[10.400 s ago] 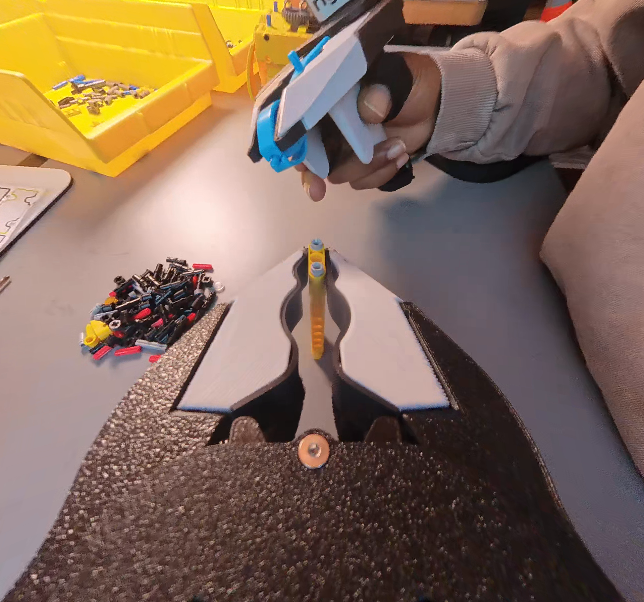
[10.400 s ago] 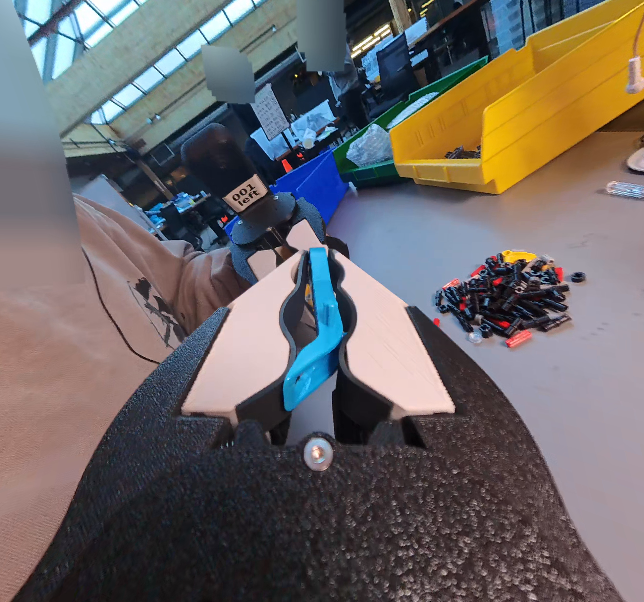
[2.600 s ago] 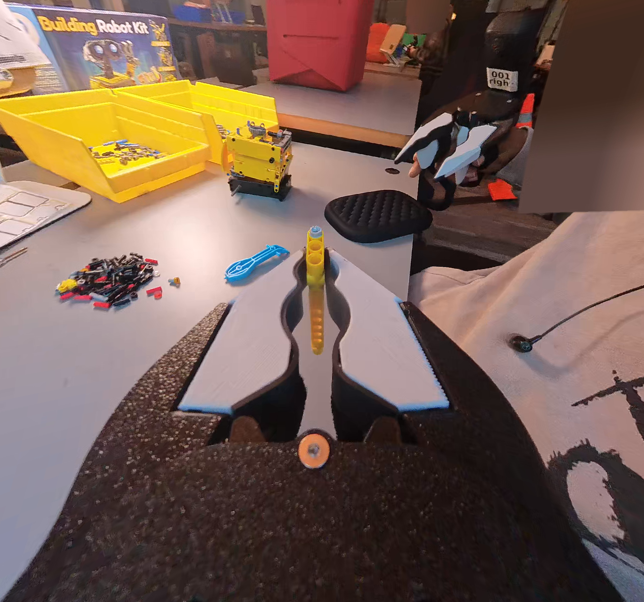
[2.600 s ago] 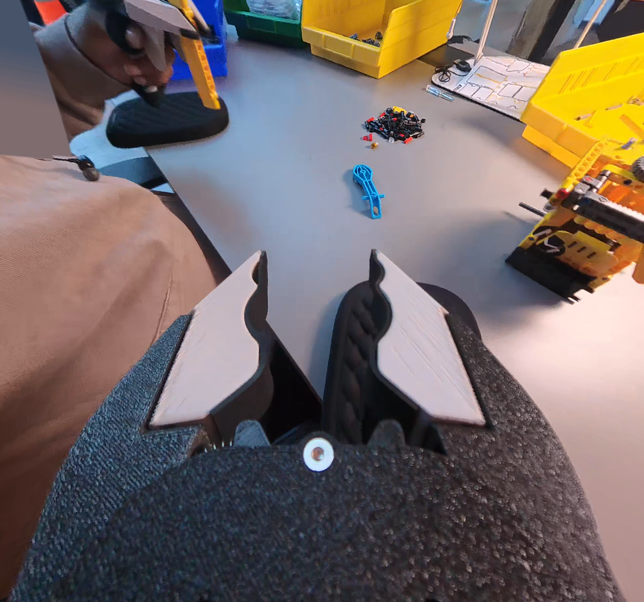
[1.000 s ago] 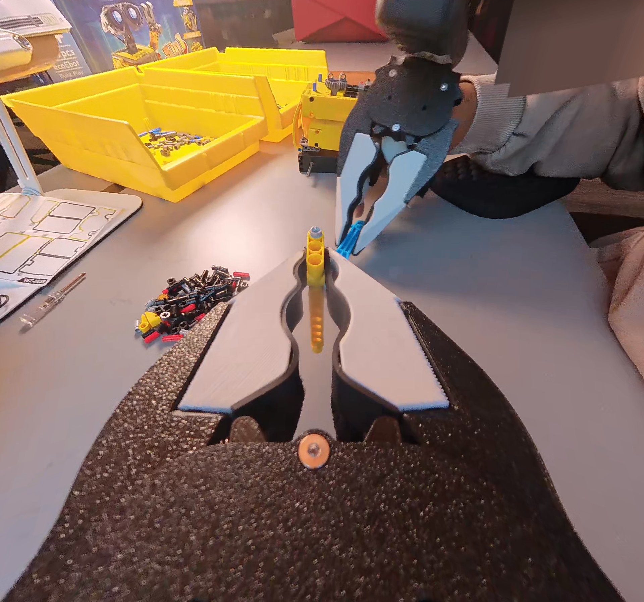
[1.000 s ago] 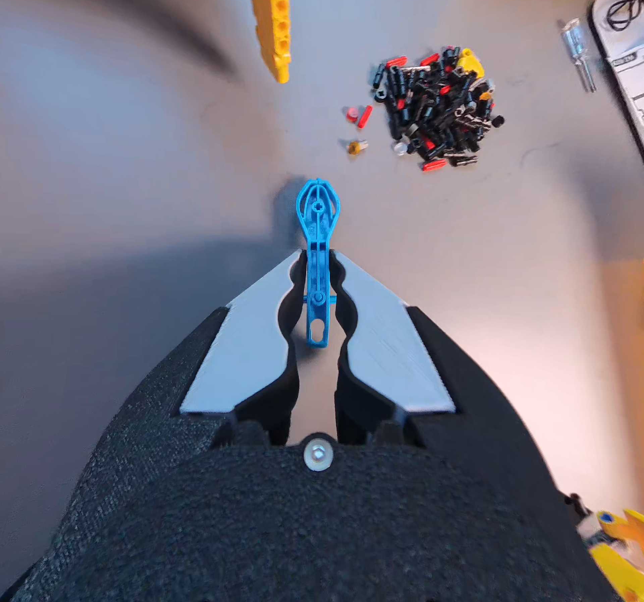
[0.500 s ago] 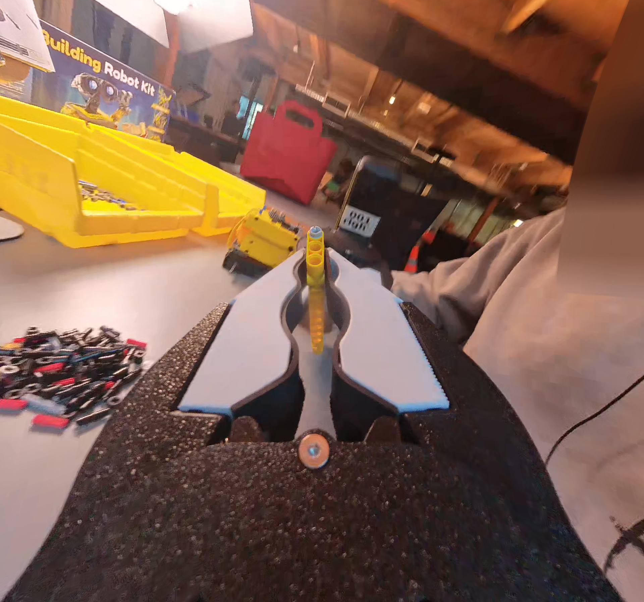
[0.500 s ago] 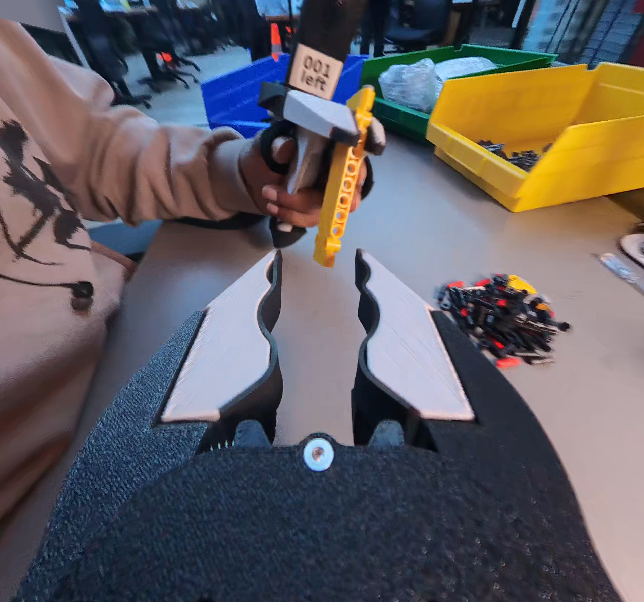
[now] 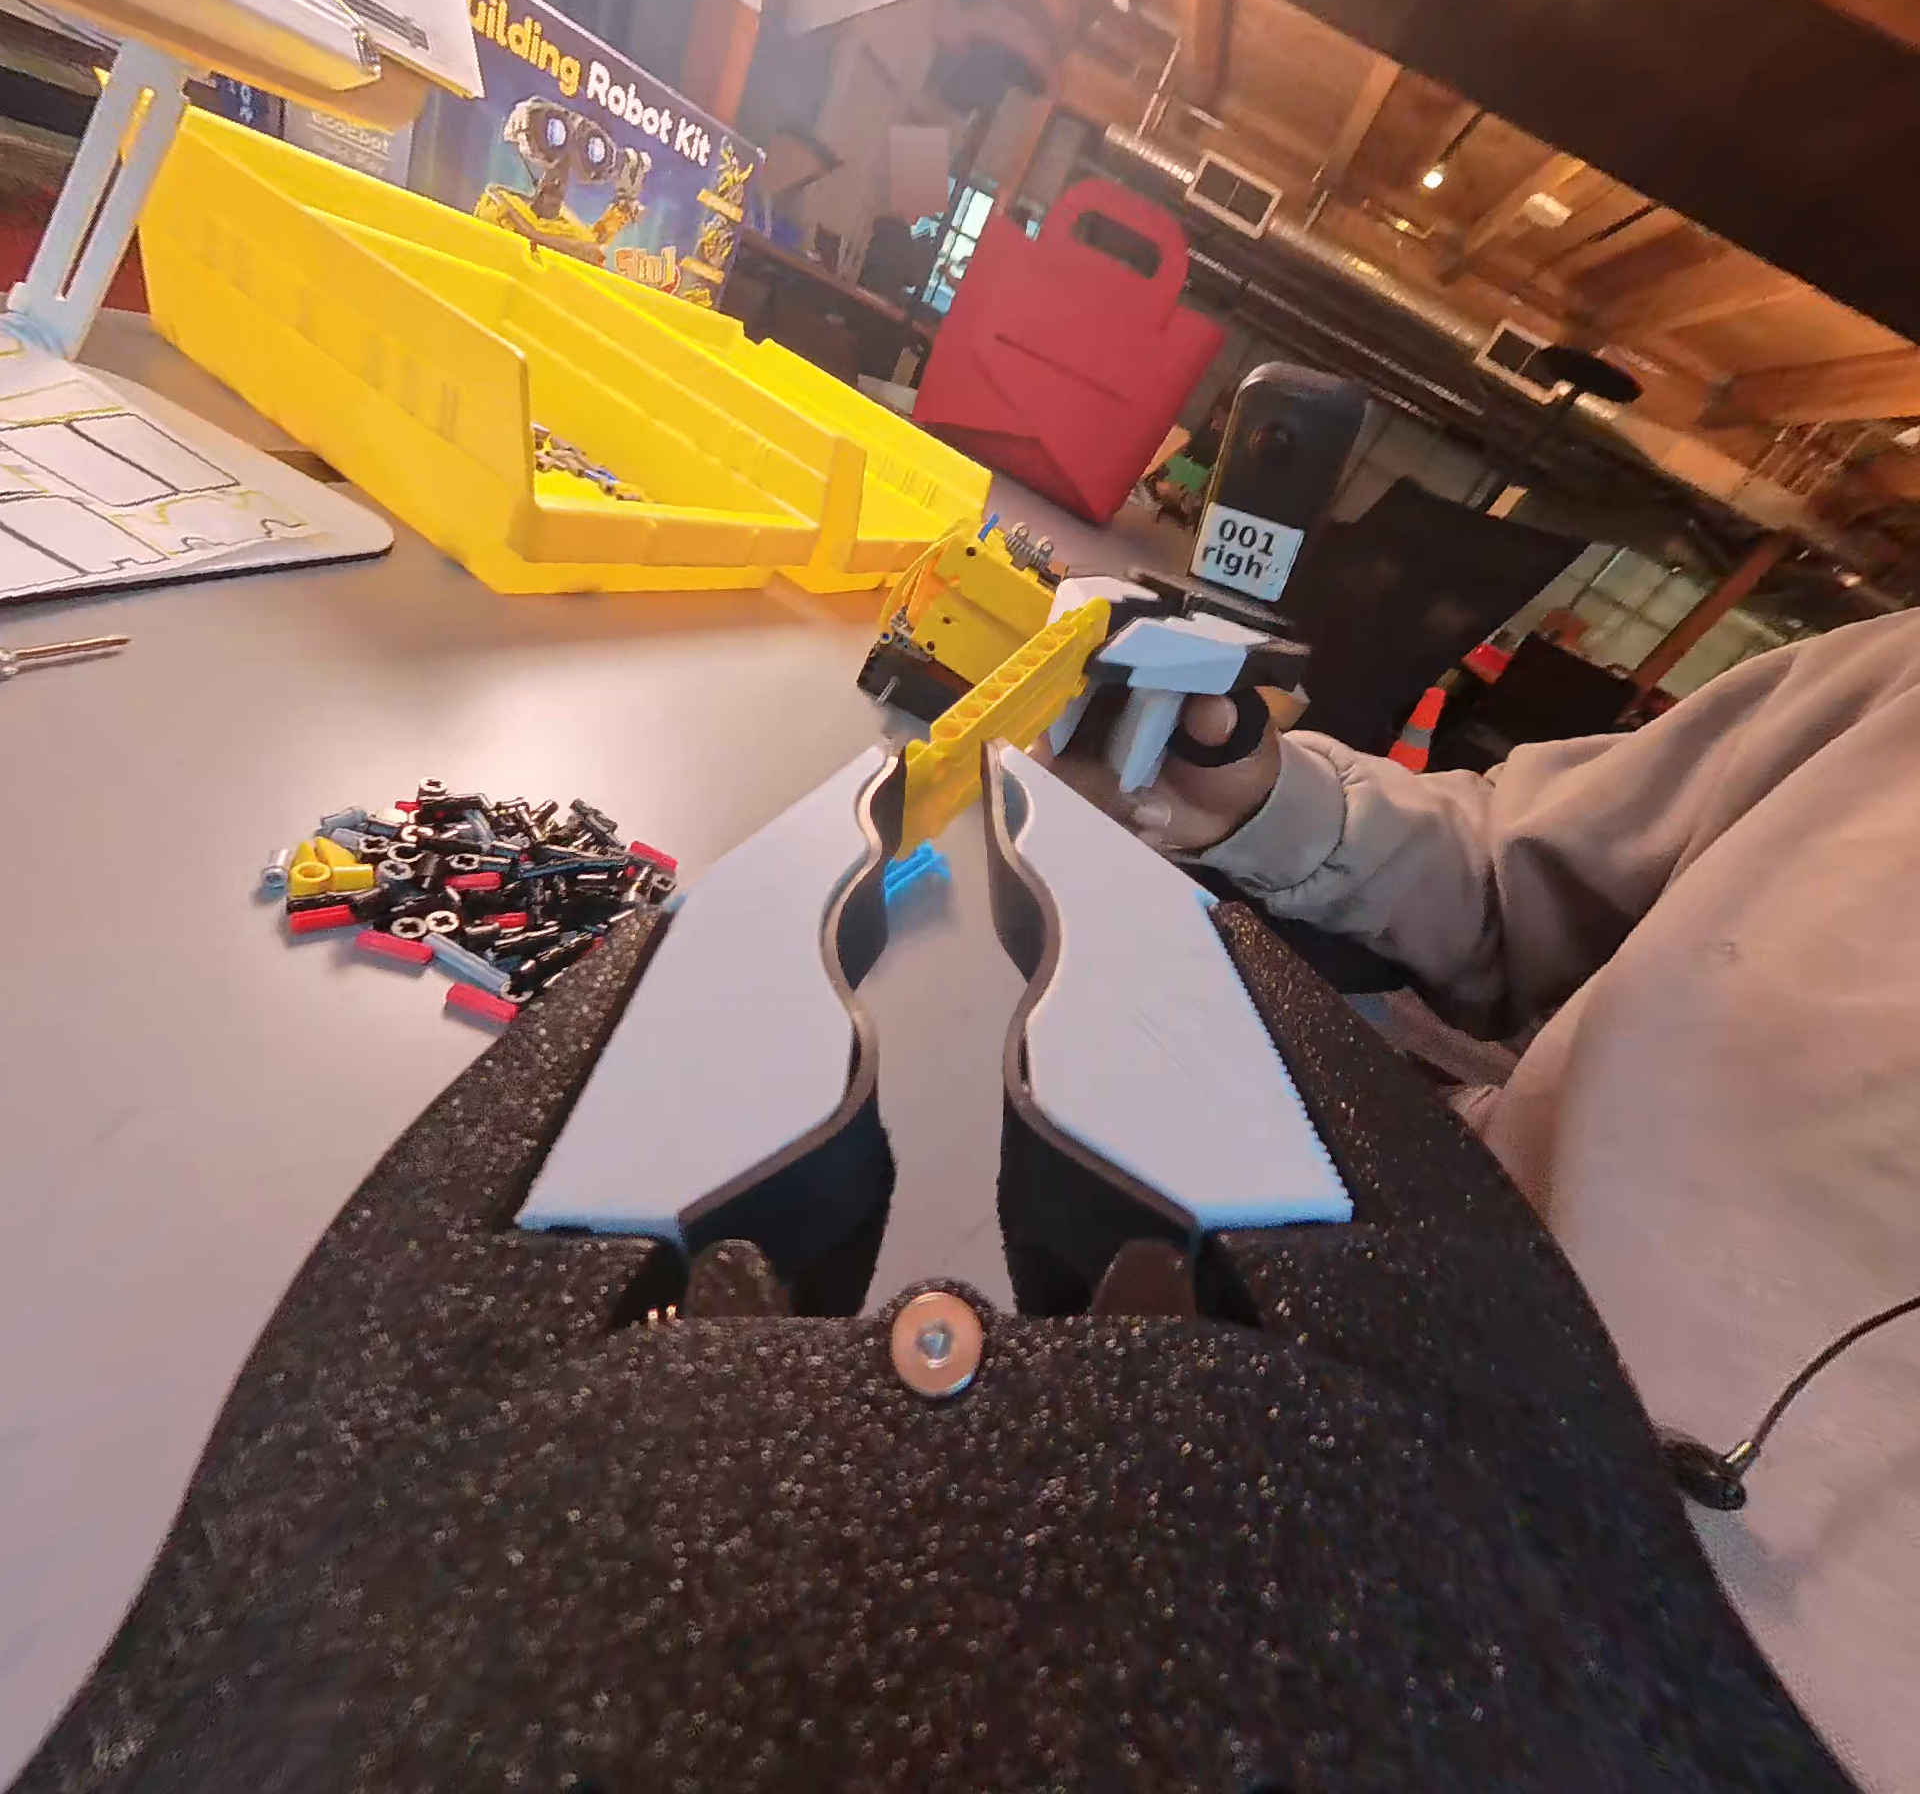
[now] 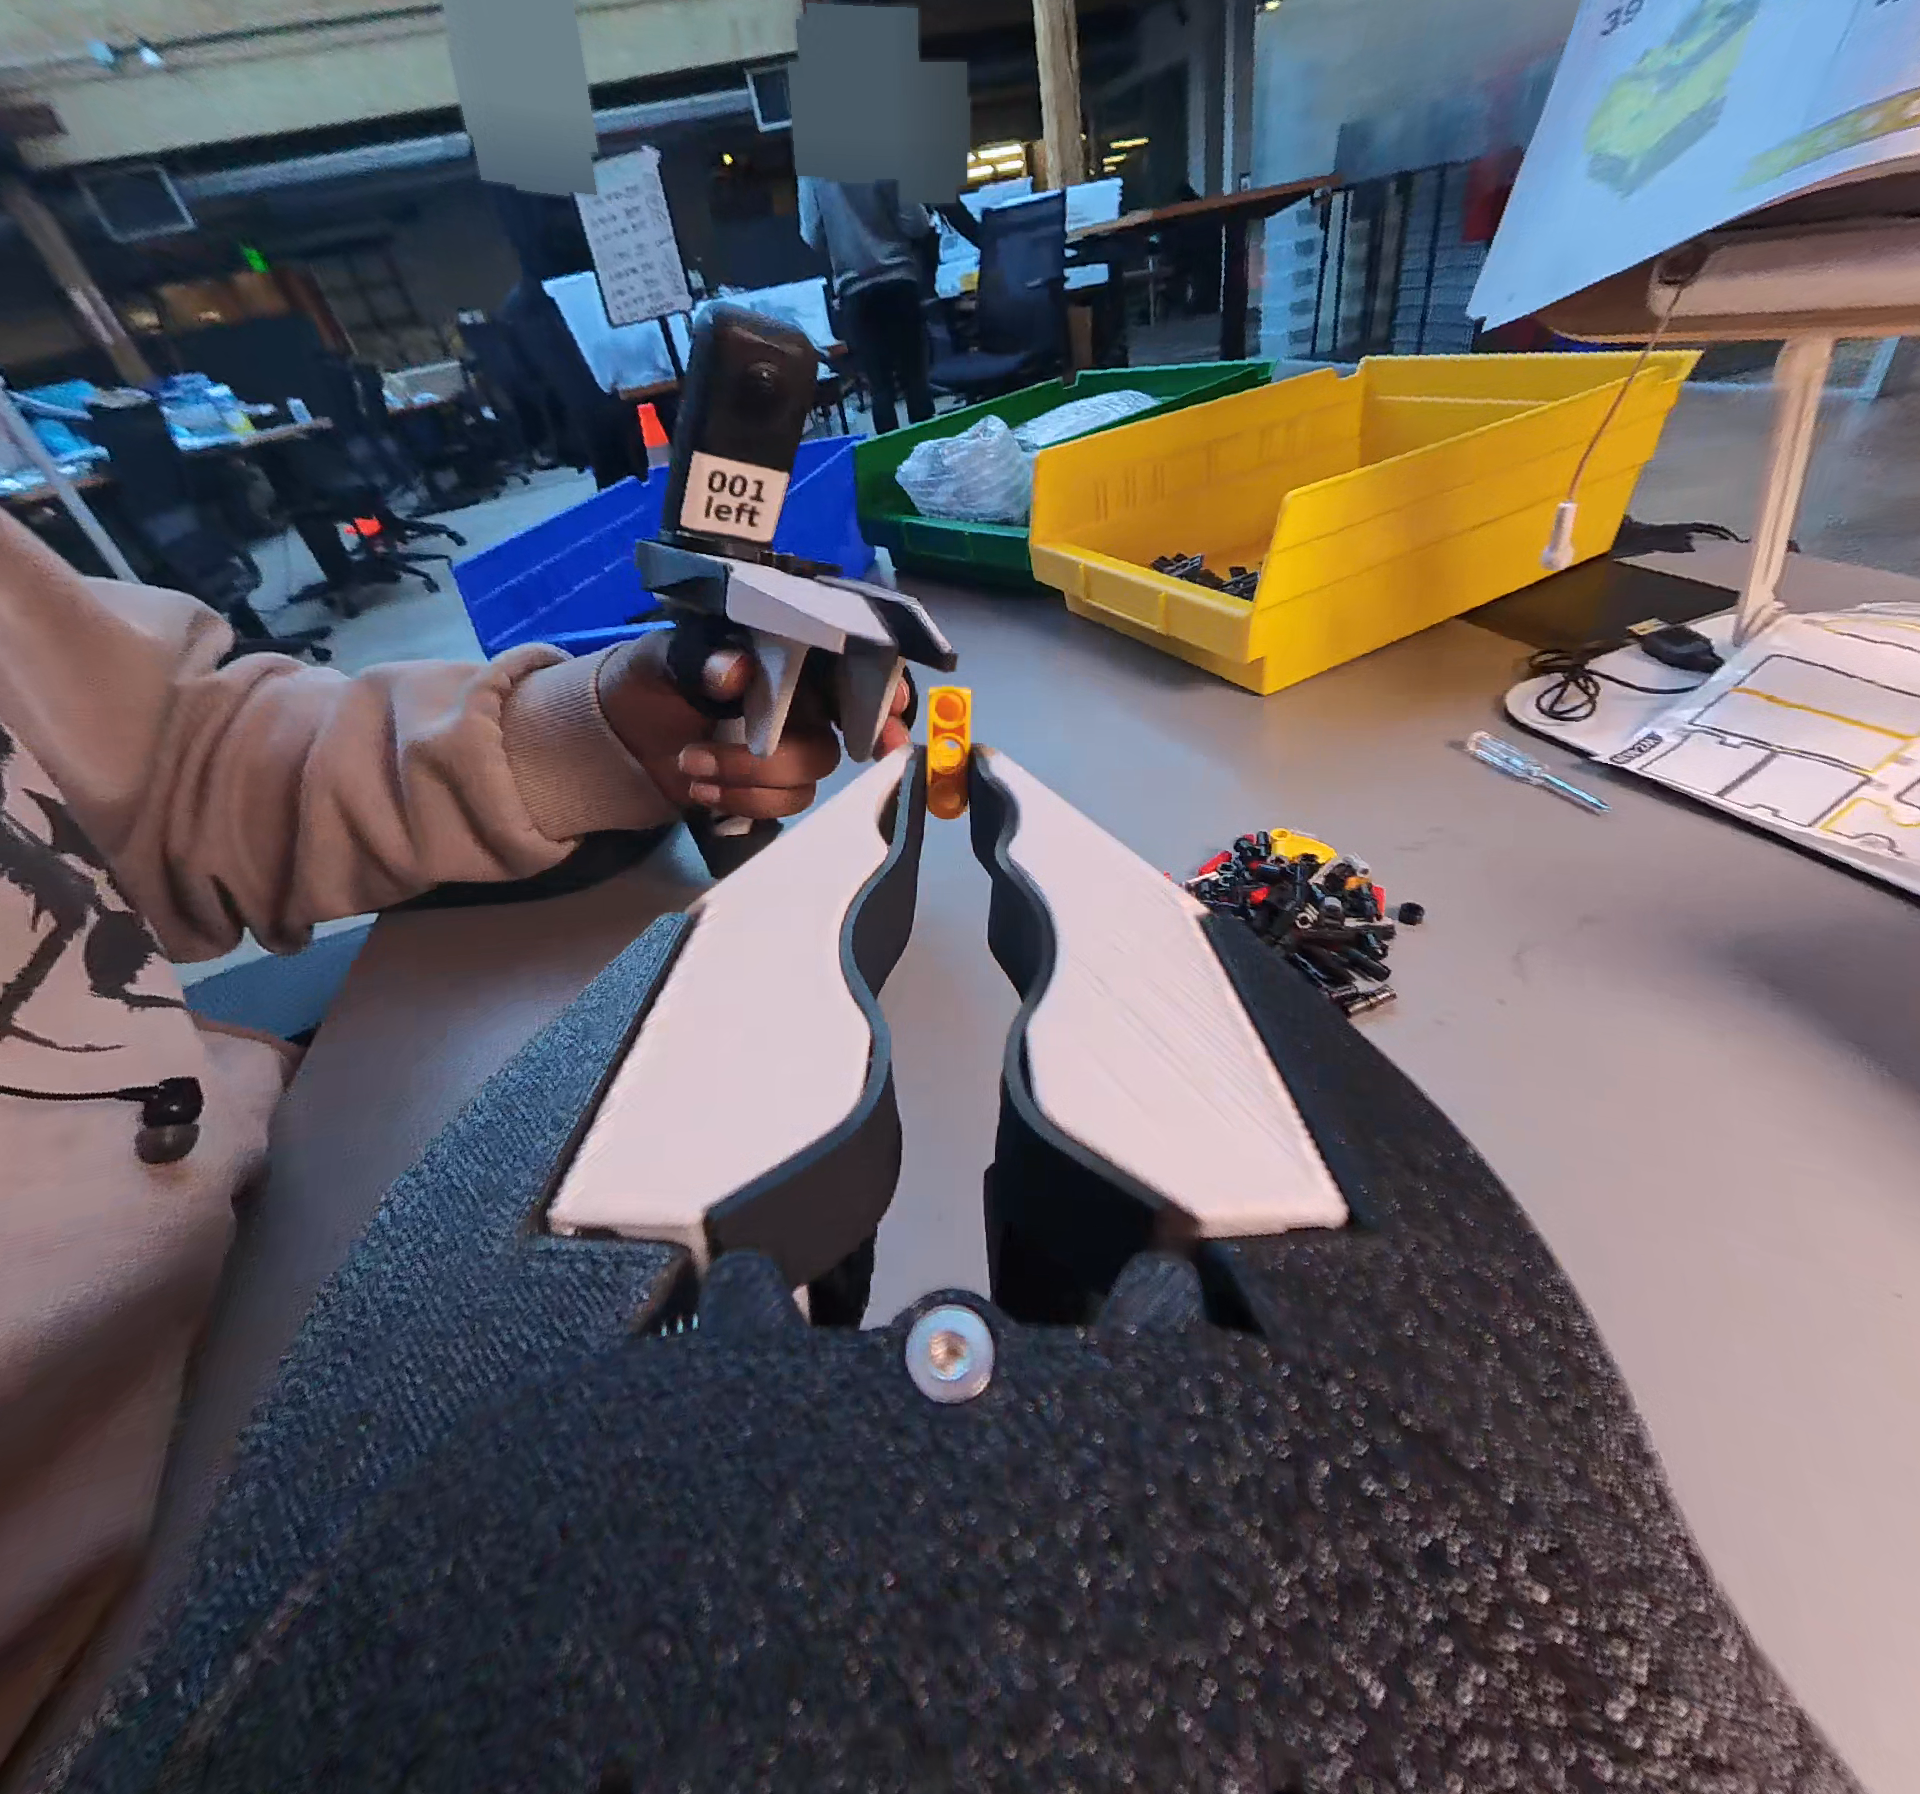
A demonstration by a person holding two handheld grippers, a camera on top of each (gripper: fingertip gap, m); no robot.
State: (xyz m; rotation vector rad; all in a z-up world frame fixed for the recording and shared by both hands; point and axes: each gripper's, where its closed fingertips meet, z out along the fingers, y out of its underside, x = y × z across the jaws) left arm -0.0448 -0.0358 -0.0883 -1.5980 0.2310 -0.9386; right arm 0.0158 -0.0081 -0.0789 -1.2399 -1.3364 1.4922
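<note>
Grey table; beam between right tool tips

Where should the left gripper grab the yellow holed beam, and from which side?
Grip the yellow beam at its free lower end, coming from below: the right gripper clamps the upper end, and the beam slants down between the open fingers of the left gripper.

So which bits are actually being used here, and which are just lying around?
In use: yellow holed beam, right claw gripping it, left claw open around its other end.
Lying about: blue piece, pile of small pins, yellow bins, part-built yellow model, screwdriver.
</note>
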